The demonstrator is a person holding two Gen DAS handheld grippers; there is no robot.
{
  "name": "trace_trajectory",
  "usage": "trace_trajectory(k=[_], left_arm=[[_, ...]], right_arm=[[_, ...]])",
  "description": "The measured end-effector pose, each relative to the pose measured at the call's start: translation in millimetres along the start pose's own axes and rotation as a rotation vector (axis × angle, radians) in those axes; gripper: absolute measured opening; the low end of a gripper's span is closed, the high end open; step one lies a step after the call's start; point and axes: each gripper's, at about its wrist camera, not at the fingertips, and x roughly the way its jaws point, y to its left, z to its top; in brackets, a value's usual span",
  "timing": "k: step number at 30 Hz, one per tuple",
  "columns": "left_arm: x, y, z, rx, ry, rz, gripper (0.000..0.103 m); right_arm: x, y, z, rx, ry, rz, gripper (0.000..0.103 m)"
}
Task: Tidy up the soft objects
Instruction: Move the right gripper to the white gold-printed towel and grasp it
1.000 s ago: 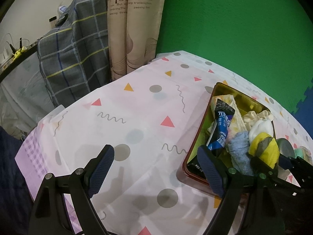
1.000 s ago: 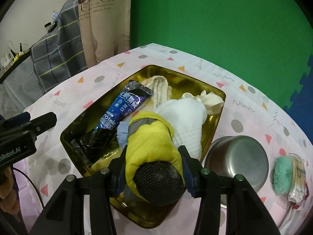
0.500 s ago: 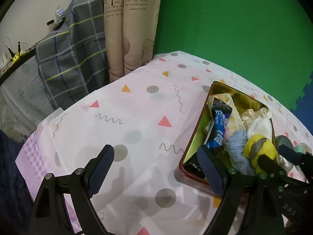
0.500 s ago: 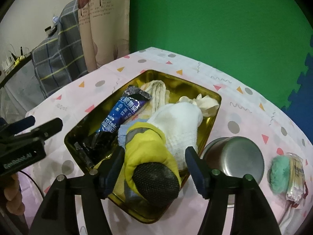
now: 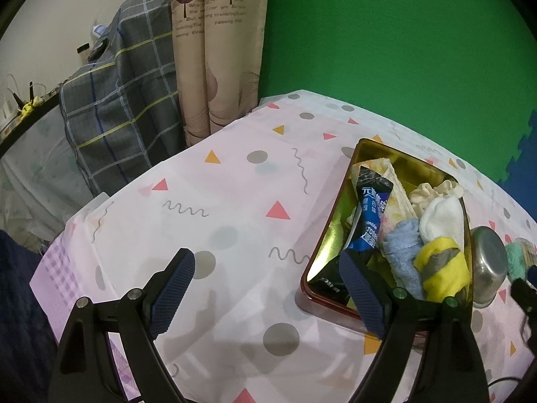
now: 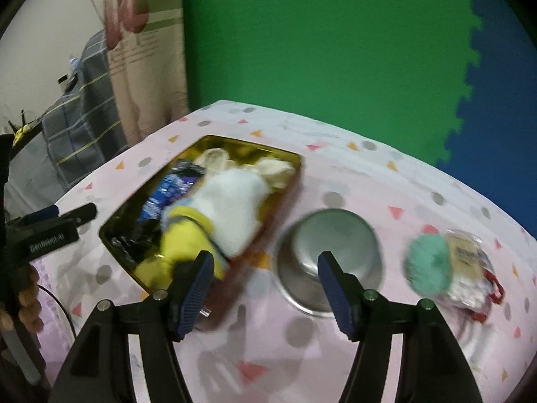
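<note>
Currently, the yellow-and-grey soft item (image 5: pixel 441 268) lies in the gold tray (image 5: pixel 327 235), at the tray's near end, resting against the light-blue cloth (image 5: pixel 401 253) and just below the white sock (image 5: pixel 439 216). No gripper touches it.

Tray contents, near to far: yellow-and-grey item; light-blue cloth; white sock; blue-and-black snack packet (image 5: pixel 371 215) lying lengthwise along the left side; a pale printed cloth (image 5: pixel 397 198) under the packet; a cream bundle (image 5: pixel 433 189) at the far right corner. Tray has a gold interior and a dark red outer rim.

Right gripper (image 6: pixel 263 288): jaws wide apart, holding nothing, positioned above the tablecloth between the tray's near corner and the steel bowl (image 6: pixel 329 255). The right wrist view is motion-blurred; fine detail is not legible.

Left gripper (image 5: pixel 266 294): jaws wide apart, holding nothing, over the tablecloth (image 5: pixel 214 221) beside the tray's left edge; its right finger overlaps the tray's near left corner in view.

Surroundings: steel bowl just right of the tray; teal fluffy item (image 6: pixel 428 265) right of the bowl, touching a clear packet with red trim (image 6: pixel 470 268). Tablecloth is pale pink with triangles, dots and squiggles. Behind: green wall (image 5: pixel 386 40), beige printed curtain (image 5: pixel 218 50), grey plaid fabric (image 5: pixel 124 100).
</note>
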Motion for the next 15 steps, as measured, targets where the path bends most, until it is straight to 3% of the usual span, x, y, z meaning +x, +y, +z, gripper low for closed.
trace_trajectory(k=[15], left_arm=[[-5, -21, -6, 0.090, -0.027, 0.015, 0.087]], right_arm=[[-44, -161, -72, 0.258, 0.038, -0.265, 0.066]])
